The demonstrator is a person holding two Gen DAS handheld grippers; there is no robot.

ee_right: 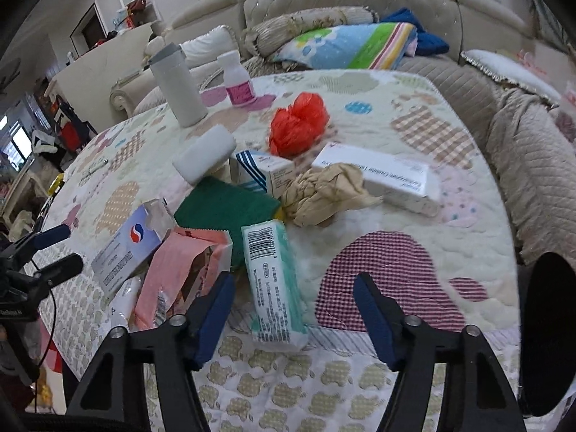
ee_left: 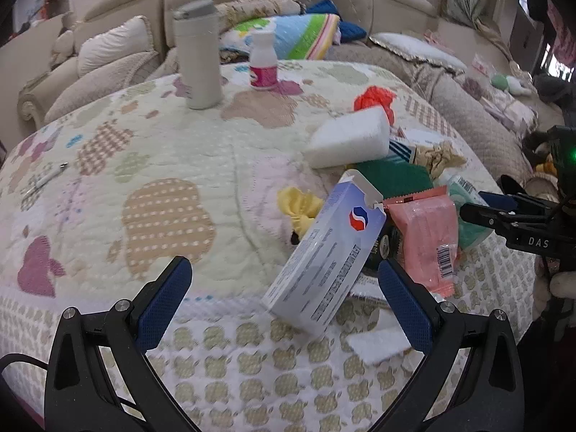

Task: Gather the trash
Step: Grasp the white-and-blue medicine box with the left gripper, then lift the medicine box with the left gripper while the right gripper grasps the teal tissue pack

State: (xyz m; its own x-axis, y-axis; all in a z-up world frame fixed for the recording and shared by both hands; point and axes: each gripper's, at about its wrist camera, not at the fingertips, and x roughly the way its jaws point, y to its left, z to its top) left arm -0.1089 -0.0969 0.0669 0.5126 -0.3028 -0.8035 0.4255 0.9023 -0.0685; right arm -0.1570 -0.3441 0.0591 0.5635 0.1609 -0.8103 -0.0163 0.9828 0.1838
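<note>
Presently, the trash lies heaped near one edge of the quilt-covered worktop (ee_right: 414,115), in front of both tools. Left hand-held gripper (ee_left: 284,280): jaws apart, nothing clamped; a blue-white box (ee_left: 324,255) stands tilted between its fingers, top flap open, contents not visible. Right hand-held gripper (ee_right: 293,302): jaws apart, empty; a tissue pack (ee_right: 270,280) lies between its fingers, barcode up.

Containers: a grey flask (ee_left: 198,54), lid on, and a small white bottle (ee_left: 264,61), capped, stand upright near the far edge; contents cannot be seen. A striped carton (ee_right: 262,172) and a long white box (ee_right: 378,172) are closed.

Heap: pink wrapper (ee_left: 424,241), torn open in the right view; green cloth (ee_right: 226,205) largely covered; crumpled tan paper (ee_right: 324,190); red bag (ee_right: 298,122); white foam block (ee_left: 349,136); yellow scrap (ee_left: 298,205), partly behind the box. A dark round item under the box and wrapper is hidden. A thin pen-like object (ee_left: 45,180) lies apart near the left edge.
</note>
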